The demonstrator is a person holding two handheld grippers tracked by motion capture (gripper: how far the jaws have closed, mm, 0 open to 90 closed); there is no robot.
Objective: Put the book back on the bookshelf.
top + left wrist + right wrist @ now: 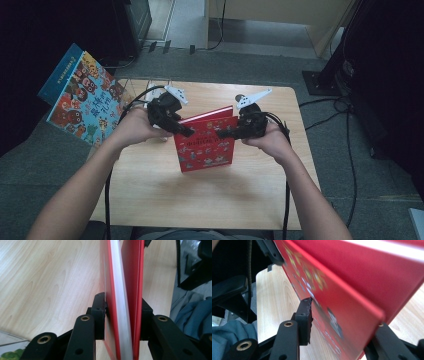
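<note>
Red book [206,145] stood on edge on the wooden table [150,185], between both tongs, left gripper [184,131] clamping its covers and white pages, right gripper [224,134] clamping the opposite side, blue picture book [82,95] lying well apart beyond the left gripper

A red book [205,142] with small multicoloured cartoon figures and white page edges is seen on the pale wood-grain desk [150,185]. The tools are black.
</note>
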